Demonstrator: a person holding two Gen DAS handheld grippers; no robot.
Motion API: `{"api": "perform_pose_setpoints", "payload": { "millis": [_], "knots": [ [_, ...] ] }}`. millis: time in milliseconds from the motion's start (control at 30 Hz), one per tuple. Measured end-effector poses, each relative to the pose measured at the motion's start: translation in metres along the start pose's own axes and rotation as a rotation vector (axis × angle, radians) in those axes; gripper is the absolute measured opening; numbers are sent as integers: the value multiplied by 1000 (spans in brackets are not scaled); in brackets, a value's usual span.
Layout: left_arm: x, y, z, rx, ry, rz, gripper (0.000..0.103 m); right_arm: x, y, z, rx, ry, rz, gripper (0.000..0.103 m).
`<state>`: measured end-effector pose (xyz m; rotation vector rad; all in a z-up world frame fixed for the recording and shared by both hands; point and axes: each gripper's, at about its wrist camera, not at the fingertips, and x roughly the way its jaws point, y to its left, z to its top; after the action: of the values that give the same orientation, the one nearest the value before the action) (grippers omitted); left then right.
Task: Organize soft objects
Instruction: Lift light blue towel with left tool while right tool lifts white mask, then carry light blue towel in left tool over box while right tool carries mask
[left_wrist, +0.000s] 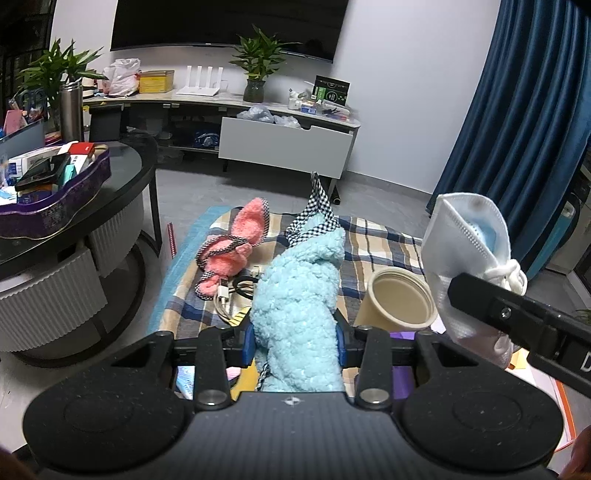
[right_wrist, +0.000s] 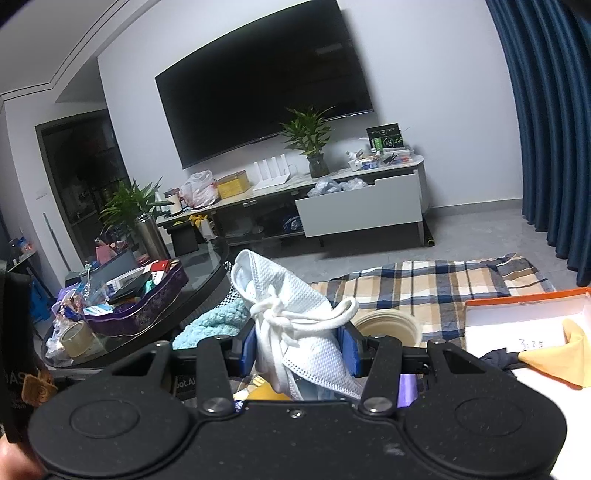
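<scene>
Fluffy blue cloth (left_wrist: 295, 314) sits clamped in left tool (left_wrist: 294, 341); right tool (right_wrist: 301, 345) grips white mask (right_wrist: 295, 325).

White wall (right_wrist: 424, 74), dark television (right_wrist: 266, 92), blue curtain (left_wrist: 528, 110), grey floor (left_wrist: 207, 192).

My left gripper (left_wrist: 295, 339) is clamped shut, tilted downward; my right gripper (right_wrist: 301, 345) grips too, beside it.
</scene>
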<state>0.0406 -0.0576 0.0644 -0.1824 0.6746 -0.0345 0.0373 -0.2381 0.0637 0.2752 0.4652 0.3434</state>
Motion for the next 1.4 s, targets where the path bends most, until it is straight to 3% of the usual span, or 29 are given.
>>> {"api": "perform_pose_setpoints", "payload": {
  "millis": [1400],
  "knots": [
    [14,-71,-5,138,28,-106,40,-36,-57,8,62,-83,-135,55]
  ]
}}
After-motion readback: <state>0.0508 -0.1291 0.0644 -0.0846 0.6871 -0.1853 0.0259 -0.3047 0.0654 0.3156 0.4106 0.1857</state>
